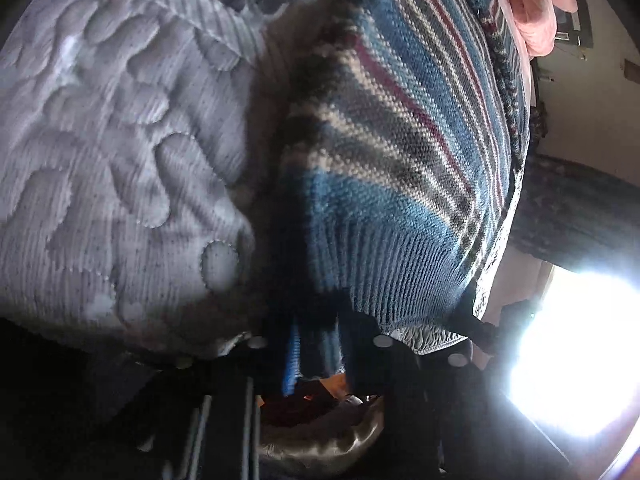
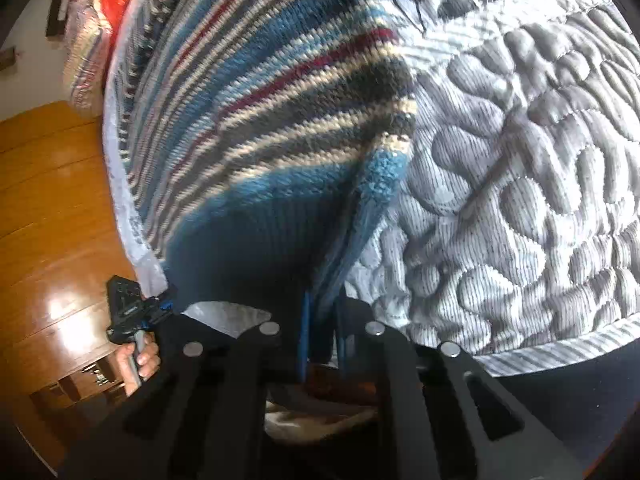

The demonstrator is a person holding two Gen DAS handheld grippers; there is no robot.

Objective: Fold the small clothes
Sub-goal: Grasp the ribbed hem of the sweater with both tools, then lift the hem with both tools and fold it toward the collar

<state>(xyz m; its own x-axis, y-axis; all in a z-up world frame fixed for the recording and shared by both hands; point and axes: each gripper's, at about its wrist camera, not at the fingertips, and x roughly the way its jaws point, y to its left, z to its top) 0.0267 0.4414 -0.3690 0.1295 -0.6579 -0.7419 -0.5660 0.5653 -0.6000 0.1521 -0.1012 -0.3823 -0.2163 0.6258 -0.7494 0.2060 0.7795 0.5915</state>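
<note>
The striped knit sweater (image 2: 256, 128) lies on the quilted mattress (image 2: 520, 168), close along the mattress edge that borders the wooden floor (image 2: 52, 200), with its blue ribbed hem hanging toward both cameras. Each gripper has a corner of that hem. The right gripper (image 2: 320, 336) has its fingers closed on a bunched fold of blue rib, knit pinched between them. The left gripper (image 1: 316, 344) likewise has its fingers closed on the ribbing, though its view is dark and blurred, so how deep the bite goes cannot be told. In the right wrist view the person's hand (image 2: 138, 360) holds the left tool just off the mattress edge.

The main risk, as I judge it, is the grip. Thick, springy rib is held only at its margin — a quick lift or a sideways pull could slide a corner out, and the hem would drop half-folded. The two corners also need to travel together; if one hand leads, the stripes skew and the fold lands crooked. The sweater sits near the mattress edge, so a drag toward the floor side could let part of it slip over. The quilted surface is textured and may catch the knit, stretching it rather than letting it glide. A pink garment (image 1: 536, 4) lies at the far end of the sweater — a long carry could overlap it.
</note>
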